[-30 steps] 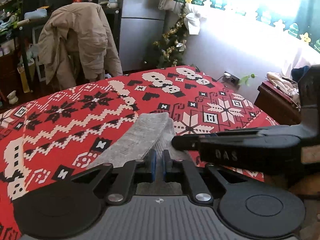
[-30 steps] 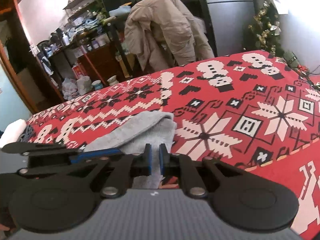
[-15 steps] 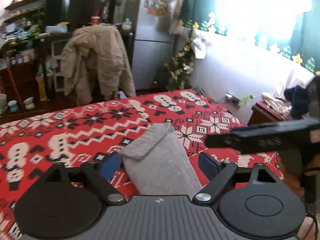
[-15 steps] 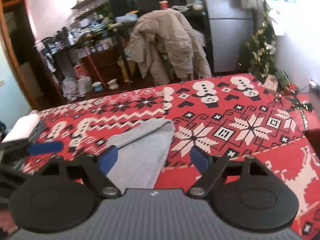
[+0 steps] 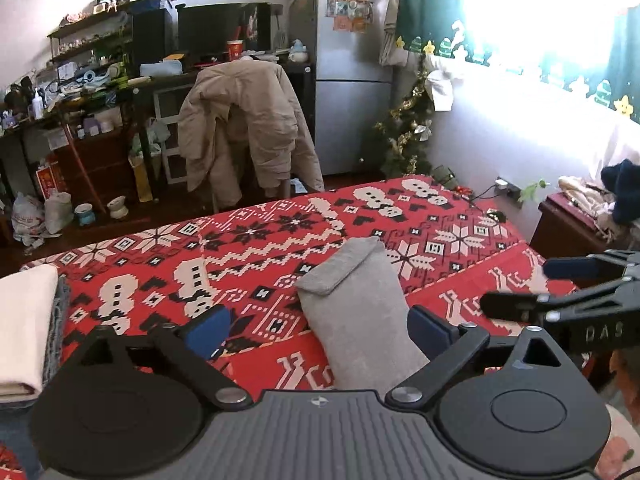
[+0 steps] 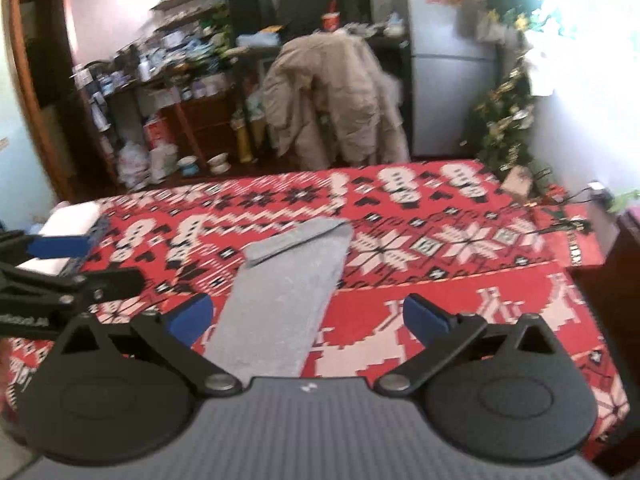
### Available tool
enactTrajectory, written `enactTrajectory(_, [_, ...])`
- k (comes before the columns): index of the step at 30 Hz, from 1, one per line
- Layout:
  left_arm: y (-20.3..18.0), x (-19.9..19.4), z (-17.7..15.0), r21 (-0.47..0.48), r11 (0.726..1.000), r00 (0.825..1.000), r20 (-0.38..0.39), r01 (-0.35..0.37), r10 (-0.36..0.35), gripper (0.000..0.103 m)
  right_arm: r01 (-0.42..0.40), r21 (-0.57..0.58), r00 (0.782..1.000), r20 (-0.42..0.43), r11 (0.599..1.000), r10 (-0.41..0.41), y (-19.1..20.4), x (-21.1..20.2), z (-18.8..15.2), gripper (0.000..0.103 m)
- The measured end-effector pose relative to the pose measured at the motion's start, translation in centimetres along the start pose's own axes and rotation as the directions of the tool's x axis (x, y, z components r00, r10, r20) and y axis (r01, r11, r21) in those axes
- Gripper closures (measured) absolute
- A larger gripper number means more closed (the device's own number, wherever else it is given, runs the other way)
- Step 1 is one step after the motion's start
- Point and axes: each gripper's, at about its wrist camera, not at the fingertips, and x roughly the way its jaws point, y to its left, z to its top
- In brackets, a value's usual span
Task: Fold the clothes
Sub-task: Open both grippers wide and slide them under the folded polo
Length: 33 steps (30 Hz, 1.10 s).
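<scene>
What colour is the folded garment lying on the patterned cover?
Plain grey garment, clearest in the left wrist view.

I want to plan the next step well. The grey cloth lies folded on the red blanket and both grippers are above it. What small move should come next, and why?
Probably bring the left gripper and right gripper, whose jaws are opening with nothing gripped, down to the near end of the grey cloth for another fold: it lies long and narrow, unlike the folded stack.

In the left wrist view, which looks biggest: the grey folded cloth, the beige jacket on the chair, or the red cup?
1. Grey folded cloth and beige jacket: alike; the cloth lies nearer.
2. Red cup.
</scene>
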Motion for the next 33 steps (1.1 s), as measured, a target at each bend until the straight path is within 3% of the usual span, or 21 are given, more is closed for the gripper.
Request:
enactTrajectory(3, [-0.2, 0.1, -0.2, 0.01, 0.999, 0.999, -0.02, -0.041, 0.041, 0.004, 0.015, 0.024, 1.0, 0.004, 1.0, -0.015, -0.7, -0.5, 0.2, 0.001])
enactTrajectory(7, [-0.4, 0.9, -0.4, 0.024, 0.999, 0.998, -0.043, -0.036, 0.037, 0.004, -0.01, 0.02, 0.999, -0.035, 1.0, 0.011, -1.8, -0.4, 0.7, 0.001])
enactTrajectory(11, [-0.4, 1.8, -0.4, 0.03, 0.999, 0.997, -0.07, -0.036, 0.038, 0.004, 0.03, -0.094, 0.993, -0.11, 0.995, -0.04, -2.1, 0.8, 1.2, 0.001])
enactTrajectory(15, [-0.3, 2.6, -0.4, 0.056, 0.997, 0.997, -0.05, -0.057, 0.06, 0.004, 0.071, -0.154, 0.99, -0.112, 0.986, -0.088, -1.8, 1.7, 1.4, 0.001])
enactTrajectory(19, [1.6, 4.8, 0.0, -0.079, 0.997, 0.992, -0.125, 0.012, -0.022, 0.004, 0.092, -0.148, 0.988, -0.111, 0.985, -0.109, -2.0, 2.7, 1.5, 0.001])
enactTrajectory(22, [3.3, 6.5, 0.1, -0.196, 0.979, 0.979, -0.177, 0.061, -0.097, 0.005, 0.114, -0.15, 0.988, -0.091, 0.982, -0.128, -2.5, 3.3, 1.8, 0.001])
enactTrajectory(25, [4.8, 7.9, 0.2, -0.292, 0.952, 0.964, -0.216, 0.086, -0.154, 0.014, 0.091, -0.181, 0.983, -0.14, 0.979, -0.117, -3.4, 4.1, 2.9, 0.001])
enactTrajectory(29, [4.9, 8.9, 0.6, -0.31, 0.942, 0.948, -0.241, 0.125, -0.205, 0.016, 0.147, -0.196, 0.982, -0.091, 0.969, -0.168, -4.9, 3.7, 4.0, 0.001])
enactTrajectory(33, [4.7, 10.7, 1.0, -0.346, 0.921, 0.916, -0.284, 0.177, -0.283, 0.027, 0.048, -0.121, 0.986, -0.15, 0.991, -0.067, -6.7, 3.8, 6.1, 0.001])
